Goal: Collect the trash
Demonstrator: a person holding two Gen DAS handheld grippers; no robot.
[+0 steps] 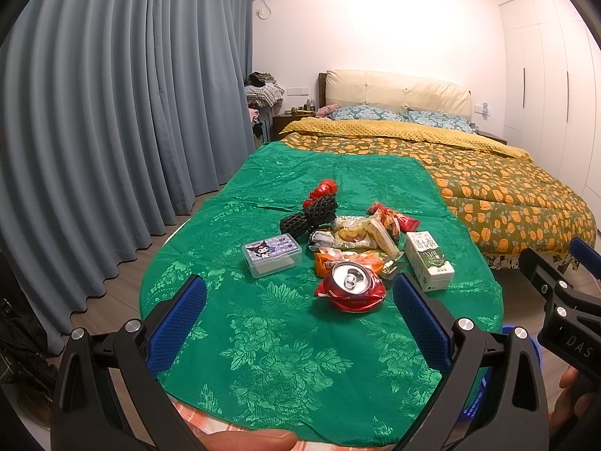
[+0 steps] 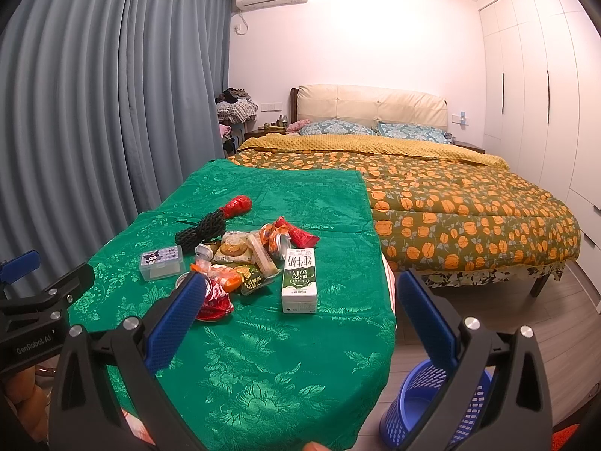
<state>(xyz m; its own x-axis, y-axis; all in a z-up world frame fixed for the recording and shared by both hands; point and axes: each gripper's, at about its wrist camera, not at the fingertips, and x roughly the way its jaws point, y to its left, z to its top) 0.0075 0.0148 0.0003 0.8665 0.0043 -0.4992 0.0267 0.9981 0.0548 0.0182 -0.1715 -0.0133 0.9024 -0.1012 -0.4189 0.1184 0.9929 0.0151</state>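
Left hand-held gripper hovers low over the near end of the worktop, fingers wide apart, holding nothing, aimed at the trash pile. Right hand-held gripper hovers at the worktop's right edge, fingers also wide apart, holding nothing.

Trash sits mid-worktop in one cluster: one crushed red can, one green milk carton, two black foam nets, several snack wrappers, count unclear. One clear plastic box just left of the pile. One blue basket on the floor, right of the worktop.
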